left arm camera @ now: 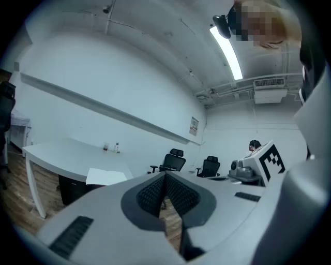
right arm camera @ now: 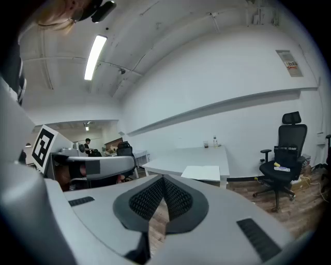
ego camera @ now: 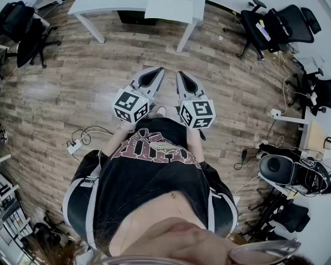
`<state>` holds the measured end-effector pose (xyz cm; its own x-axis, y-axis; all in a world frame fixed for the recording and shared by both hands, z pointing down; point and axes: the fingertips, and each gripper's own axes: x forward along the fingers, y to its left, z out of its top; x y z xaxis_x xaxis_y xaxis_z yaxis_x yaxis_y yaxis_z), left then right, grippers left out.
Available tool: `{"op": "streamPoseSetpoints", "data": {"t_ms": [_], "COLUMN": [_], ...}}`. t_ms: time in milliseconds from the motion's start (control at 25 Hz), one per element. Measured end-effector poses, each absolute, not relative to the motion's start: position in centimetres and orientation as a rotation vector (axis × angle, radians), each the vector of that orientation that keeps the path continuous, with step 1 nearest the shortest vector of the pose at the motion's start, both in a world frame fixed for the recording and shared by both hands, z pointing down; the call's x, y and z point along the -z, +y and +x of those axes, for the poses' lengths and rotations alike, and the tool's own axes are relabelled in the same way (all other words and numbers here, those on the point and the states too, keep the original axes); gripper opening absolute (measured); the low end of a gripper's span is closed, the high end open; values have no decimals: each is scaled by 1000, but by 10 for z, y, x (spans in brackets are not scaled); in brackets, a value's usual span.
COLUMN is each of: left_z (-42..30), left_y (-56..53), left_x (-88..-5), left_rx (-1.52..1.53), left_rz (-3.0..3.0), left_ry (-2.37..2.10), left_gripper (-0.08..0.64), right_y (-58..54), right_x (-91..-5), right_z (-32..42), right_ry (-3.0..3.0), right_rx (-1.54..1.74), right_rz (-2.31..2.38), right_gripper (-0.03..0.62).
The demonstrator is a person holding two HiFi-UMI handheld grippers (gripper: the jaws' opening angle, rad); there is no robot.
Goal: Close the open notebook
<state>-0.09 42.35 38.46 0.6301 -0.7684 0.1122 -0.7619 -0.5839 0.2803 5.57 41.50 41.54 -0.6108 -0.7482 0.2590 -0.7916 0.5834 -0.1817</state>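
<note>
The open notebook (ego camera: 169,10) lies as a white spread on the near edge of a white table (ego camera: 103,6) at the top of the head view. It also shows in the left gripper view (left arm camera: 106,177) and the right gripper view (right arm camera: 202,172). I hold both grippers side by side in front of my chest, over the wooden floor and well short of the table. The left gripper (ego camera: 159,70) (left arm camera: 165,176) is shut with nothing between its jaws. Its neighbour, the right gripper (ego camera: 180,74) (right arm camera: 163,178), is also shut and empty. Both point toward the table.
Black office chairs stand at the far right (ego camera: 279,26) (right arm camera: 285,155) and far left (ego camera: 26,31). A power strip with cables (ego camera: 75,147) lies on the floor at my left, more cables and gear (ego camera: 289,173) at my right. A bottle and a cup (right arm camera: 214,141) stand at the table's back.
</note>
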Motion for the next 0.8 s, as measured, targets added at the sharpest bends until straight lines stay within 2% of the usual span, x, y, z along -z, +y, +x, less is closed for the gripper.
{"op": "streamPoseSetpoints", "data": {"t_ms": [800], "left_z": [12], "left_y": [425], "left_x": [-399], "left_rx": [7], "left_rz": [2486], "left_ry": [-1266], "left_gripper": [46], "right_y": [413], "right_x": [-423], "right_z": [70], "right_ry": [-2687], "right_rx": [-438], "right_rz": [1252], "right_gripper": [18]}}
